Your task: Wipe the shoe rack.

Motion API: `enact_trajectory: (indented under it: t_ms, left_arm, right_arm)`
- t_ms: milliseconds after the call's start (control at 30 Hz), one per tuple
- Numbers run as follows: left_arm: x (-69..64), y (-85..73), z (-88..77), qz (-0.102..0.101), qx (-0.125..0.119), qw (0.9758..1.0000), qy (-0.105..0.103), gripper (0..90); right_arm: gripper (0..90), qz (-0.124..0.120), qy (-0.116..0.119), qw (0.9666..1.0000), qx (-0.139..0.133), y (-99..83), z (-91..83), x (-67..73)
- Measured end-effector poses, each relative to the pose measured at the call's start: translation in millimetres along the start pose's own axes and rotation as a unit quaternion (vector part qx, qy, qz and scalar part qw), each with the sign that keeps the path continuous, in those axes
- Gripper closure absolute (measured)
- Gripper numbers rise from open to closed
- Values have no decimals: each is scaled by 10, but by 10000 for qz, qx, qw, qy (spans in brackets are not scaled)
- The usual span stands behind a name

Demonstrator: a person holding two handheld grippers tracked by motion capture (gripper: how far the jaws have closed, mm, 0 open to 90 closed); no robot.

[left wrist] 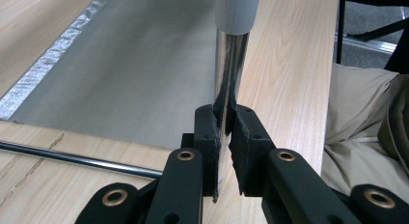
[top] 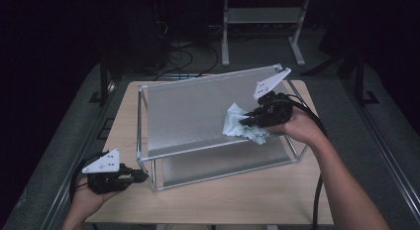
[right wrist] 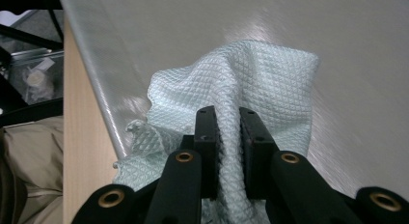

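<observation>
Dark floor and cables ring our wooden table (top: 208,200), where one metal rack (top: 198,116) with two shelves stands. Our left hand (top: 84,200) rests low at the table's near left corner, reaching level toward the rack; its left gripper (top: 141,176) has the jaws pinched tight on the rack's near left chrome post (left wrist: 229,84), which rises straight between the pads in the left gripper view. Our right forearm comes in from the lower right, and the right hand (top: 297,126) holds the right gripper (top: 243,122) pointing left across the upper shelf. Its jaws are clamped on one white cloth (top: 237,123), which lies bunched on that shelf near its front right edge, part of it spilling over the edge. In the right gripper view the cloth (right wrist: 241,84) shows a waffle weave and fans out ahead of the jaws, pressed against the shelf. Each gripper carries one pale three-cornered plate. Much of the lower shelf is hidden beneath the upper one, the room beyond the table is too dark to read, and the far left post is hard to make out.
</observation>
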State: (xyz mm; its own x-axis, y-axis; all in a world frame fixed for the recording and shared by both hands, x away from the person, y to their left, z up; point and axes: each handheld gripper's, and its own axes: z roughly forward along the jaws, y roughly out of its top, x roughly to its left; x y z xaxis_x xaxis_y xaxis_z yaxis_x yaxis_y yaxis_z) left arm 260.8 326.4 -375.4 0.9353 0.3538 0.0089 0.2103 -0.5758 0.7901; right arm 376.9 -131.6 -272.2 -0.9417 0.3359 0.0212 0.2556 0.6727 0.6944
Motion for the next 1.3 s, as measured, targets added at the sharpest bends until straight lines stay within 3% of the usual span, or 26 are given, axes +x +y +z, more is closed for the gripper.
enact_trajectory:
  t_ms: [167,333,600,767,900,1033,1300]
  left_arm:
    - [2,36,39,9,30,10000,-5,809]
    - [5,20,24,-37,5,10000,2,813]
    - [8,39,59,-8,-22,10000,-48,814]
    - [-9,92,118,29,11,10000,-72,813]
    - [-17,112,150,27,-5,9999,-116,813]
    - [-9,151,194,67,20,9999,-155,812]
    - [11,218,288,52,20,9997,-223,812]
  right_arm:
    - [796,61,-52,10000,-19,-21,-15,-10]
    - [795,-96,209,9997,-100,93,106,82]
    - [796,15,82,9999,-65,2,10,23]
    - [795,-180,338,9990,-219,153,184,162]
    - [795,-344,549,9975,-295,217,229,276]
    - [795,-361,702,9959,-450,216,203,340]
    - [796,-553,755,9943,-518,182,123,446]
